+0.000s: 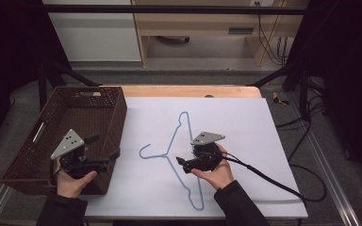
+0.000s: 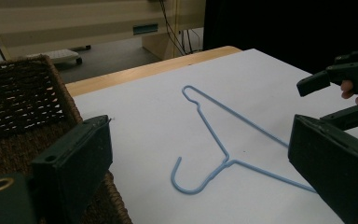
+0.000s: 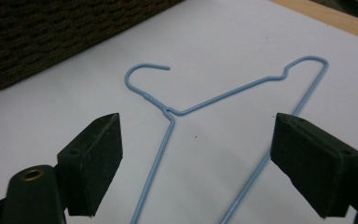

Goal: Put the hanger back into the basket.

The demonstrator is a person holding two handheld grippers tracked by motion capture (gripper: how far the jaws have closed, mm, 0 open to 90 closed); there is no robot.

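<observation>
Right gripper (image 3: 193,163) fingers apart above blue hanger (image 3: 168,109)

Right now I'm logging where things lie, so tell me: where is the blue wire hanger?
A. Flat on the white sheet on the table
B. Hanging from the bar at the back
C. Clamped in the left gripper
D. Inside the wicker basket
A. The hanger lies flat on the white sheet beside the basket, and the right gripper stands open over it, touching nothing.
</observation>
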